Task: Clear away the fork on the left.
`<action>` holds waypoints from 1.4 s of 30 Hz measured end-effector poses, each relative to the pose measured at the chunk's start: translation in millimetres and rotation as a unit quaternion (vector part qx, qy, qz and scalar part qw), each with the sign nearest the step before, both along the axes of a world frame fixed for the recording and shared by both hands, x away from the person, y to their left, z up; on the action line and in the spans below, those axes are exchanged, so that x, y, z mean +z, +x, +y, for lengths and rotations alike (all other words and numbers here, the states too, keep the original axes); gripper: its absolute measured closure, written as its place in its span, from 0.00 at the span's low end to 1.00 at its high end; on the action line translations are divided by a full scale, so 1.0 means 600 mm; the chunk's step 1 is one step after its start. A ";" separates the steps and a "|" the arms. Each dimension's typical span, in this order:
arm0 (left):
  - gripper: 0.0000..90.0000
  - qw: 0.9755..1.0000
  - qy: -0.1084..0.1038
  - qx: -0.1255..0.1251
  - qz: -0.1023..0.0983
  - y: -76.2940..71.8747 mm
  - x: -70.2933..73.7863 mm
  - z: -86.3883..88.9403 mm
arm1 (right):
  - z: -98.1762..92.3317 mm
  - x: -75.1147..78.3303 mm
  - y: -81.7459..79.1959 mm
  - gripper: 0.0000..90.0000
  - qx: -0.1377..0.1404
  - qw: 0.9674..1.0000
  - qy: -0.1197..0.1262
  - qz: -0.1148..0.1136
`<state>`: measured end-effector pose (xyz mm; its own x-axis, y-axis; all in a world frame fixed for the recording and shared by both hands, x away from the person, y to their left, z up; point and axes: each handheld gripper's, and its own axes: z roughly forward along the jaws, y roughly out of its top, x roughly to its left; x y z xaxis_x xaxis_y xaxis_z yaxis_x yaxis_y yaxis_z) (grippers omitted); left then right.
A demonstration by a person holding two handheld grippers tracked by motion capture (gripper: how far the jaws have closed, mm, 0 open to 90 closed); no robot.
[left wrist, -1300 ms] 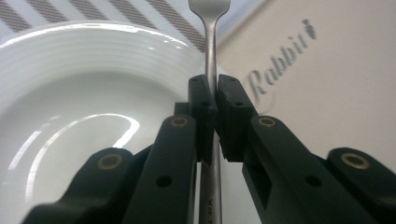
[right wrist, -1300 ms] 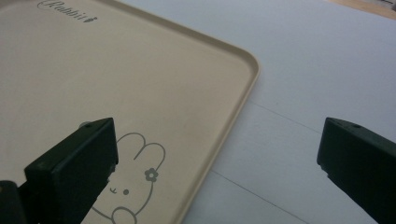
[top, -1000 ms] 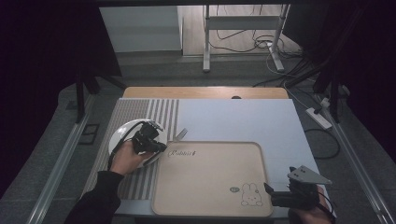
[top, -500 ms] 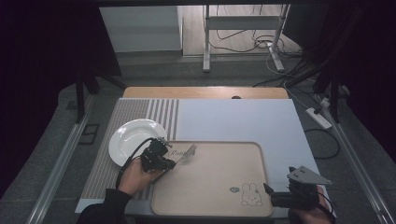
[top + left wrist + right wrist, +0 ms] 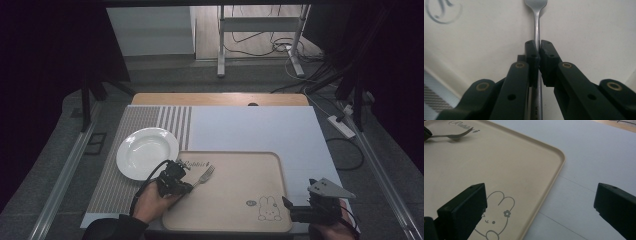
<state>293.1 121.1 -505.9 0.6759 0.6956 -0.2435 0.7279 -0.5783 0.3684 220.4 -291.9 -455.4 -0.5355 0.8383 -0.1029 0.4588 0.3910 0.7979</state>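
Two black jaws of the left gripper (image 5: 539,53) were pressed together on the handle of a slim silver metal fork (image 5: 537,30), whose tines pointed ahead of it over the beige rectangular tray with a rabbit drawing (image 5: 235,210); whether the fork rested on the tray was unclear. Beyond that gripper's left lay a round white plate (image 5: 147,152). Right gripper (image 5: 540,202) hung spread wide, empty, across the tray's rim.

Left gripper (image 5: 186,176) clamped tight — right gripper (image 5: 290,210) gaping wide.
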 end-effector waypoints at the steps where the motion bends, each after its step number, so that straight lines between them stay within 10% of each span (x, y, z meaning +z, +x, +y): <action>1: 0.94 1.000 0.002 -0.002 0.000 0.000 -0.002 0.000 | 0.000 0.000 0.000 0.00 0.001 1.000 0.000 0.001; 18: 0.93 1.000 0.015 -0.019 -0.006 0.004 0.000 -0.016 | 0.000 0.000 0.000 0.00 0.001 1.000 0.002 0.000; 22: 0.83 0.999 0.005 -0.026 -0.032 0.006 0.010 -0.024 | 0.000 0.000 0.000 0.00 0.003 1.000 0.000 0.002; 27: 0.98 0.997 -0.011 -0.049 -0.052 0.017 0.018 -0.049 | 0.000 0.000 0.000 0.00 0.002 1.000 -0.002 0.002; 42: 0.99 0.997 0.007 -0.057 -0.045 0.032 -0.006 -0.065 | 0.000 0.000 0.000 0.00 0.002 1.000 -0.001 0.002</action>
